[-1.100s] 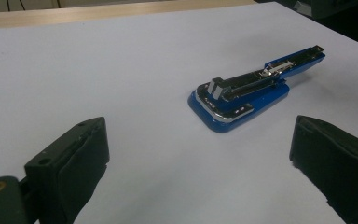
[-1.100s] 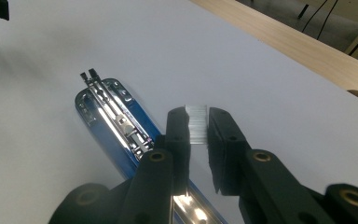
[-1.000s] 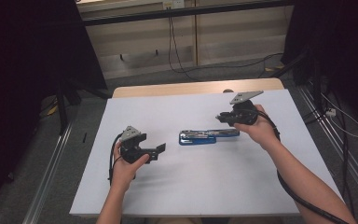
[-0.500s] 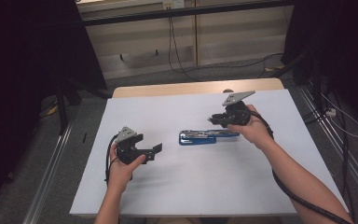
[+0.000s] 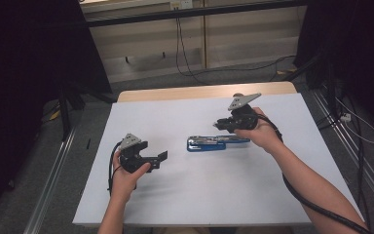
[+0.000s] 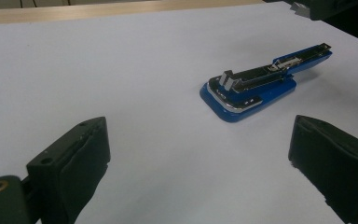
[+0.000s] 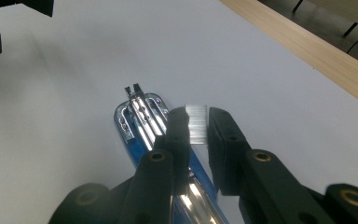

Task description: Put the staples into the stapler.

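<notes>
right hand-held gripper (image 7: 198,128) | lifted off stapler (image 5: 209,143) | gripping staple strip (image 7: 197,123)

A blue stapler (image 5: 212,143) lies flat near the middle of the white table (image 5: 185,195), opened out so its chrome magazine channel faces up. A short silver strip of staples (image 7: 197,123) hangs above the stapler's open channel, pinched between the right gripper (image 7: 196,128) pads

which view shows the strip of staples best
The right gripper view: the silver strip of staples sits clamped between the right gripper fingers, above the open blue stapler. The high view and left gripper view give the stapler, but the strip is too small to tell.
</notes>
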